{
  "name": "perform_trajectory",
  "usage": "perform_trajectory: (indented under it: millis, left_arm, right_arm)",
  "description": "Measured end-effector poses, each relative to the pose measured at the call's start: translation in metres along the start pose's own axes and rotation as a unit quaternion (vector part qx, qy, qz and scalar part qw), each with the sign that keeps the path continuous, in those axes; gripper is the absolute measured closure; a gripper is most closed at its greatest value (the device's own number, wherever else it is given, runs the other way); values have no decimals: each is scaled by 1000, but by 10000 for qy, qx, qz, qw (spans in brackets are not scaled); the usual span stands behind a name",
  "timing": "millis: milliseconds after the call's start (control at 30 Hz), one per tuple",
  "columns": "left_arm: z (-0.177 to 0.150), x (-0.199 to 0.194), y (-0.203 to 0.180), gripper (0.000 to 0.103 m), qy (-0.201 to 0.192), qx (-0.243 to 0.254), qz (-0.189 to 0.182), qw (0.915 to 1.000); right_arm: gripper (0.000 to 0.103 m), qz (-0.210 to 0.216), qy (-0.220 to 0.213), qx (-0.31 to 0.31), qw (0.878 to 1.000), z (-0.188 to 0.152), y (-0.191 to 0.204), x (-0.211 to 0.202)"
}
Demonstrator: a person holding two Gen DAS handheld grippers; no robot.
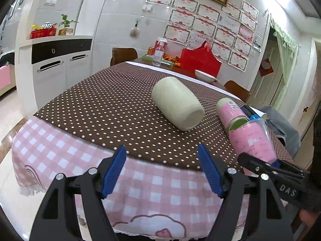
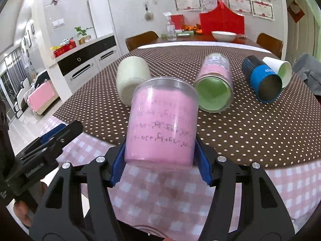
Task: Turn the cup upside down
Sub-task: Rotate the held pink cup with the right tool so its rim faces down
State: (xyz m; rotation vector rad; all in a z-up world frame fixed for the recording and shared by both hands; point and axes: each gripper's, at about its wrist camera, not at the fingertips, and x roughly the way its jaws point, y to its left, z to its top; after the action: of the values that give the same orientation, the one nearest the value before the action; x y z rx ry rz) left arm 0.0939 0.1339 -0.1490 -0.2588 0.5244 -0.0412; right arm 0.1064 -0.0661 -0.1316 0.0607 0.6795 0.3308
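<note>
My right gripper (image 2: 160,160) is shut on a clear cup with pink paper inside (image 2: 161,124), held tilted above the table's near edge; it also shows in the left wrist view (image 1: 253,140). My left gripper (image 1: 161,166) is open and empty over the pink checked cloth (image 1: 80,160), short of a cream cup (image 1: 177,103) that lies on its side. In the right wrist view the cream cup (image 2: 132,74) lies behind the held cup. The left gripper (image 2: 50,140) appears at the left there.
On the brown dotted cloth (image 2: 250,130) lie a pink-and-green cup (image 2: 214,84), a blue-and-black cup (image 2: 260,78) and a white paper cup (image 2: 278,69), all on their sides. A grey cloth (image 2: 309,70) lies at the right. A bowl (image 2: 223,35) and spray bottle (image 2: 170,29) stand far back.
</note>
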Motion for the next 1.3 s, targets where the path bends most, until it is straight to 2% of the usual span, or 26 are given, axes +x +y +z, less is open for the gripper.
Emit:
perform_trajectory:
  millis: [200,433,567,800,1000,1200,1300]
  left_arm:
    - [-1,5,-9,30,71,51,-47,10000]
    - [-2,7,-14,30,100,76,-91,9999]
    - [-3,9,-17,30,117,100,-100,9998]
    - [-5,12,-16,30,158,92,-105,9998]
    - [-6,13,-17,30,158,102,-111,9998]
    - [-6,14,-18,30,164,119,-138,9997]
    - [-6,13,-19,30,155,122,-145,9997]
  right_arm:
    - [42,-71,4,-2,10000,6,-7,-3]
    - [42,-34,267,46,9996,3,-11,9]
    - [35,5,129,102,9999,-8,-12,8]
    - [35,-89,-46,139,9999,-22,-12,5]
    - [36,-149,-133,99,9998,-21,-12,1]
    - [36,-157,-324,-36,9993,-7,-8,-12]
    - [35,-188,-255,10,9995,-6,-11,-10]
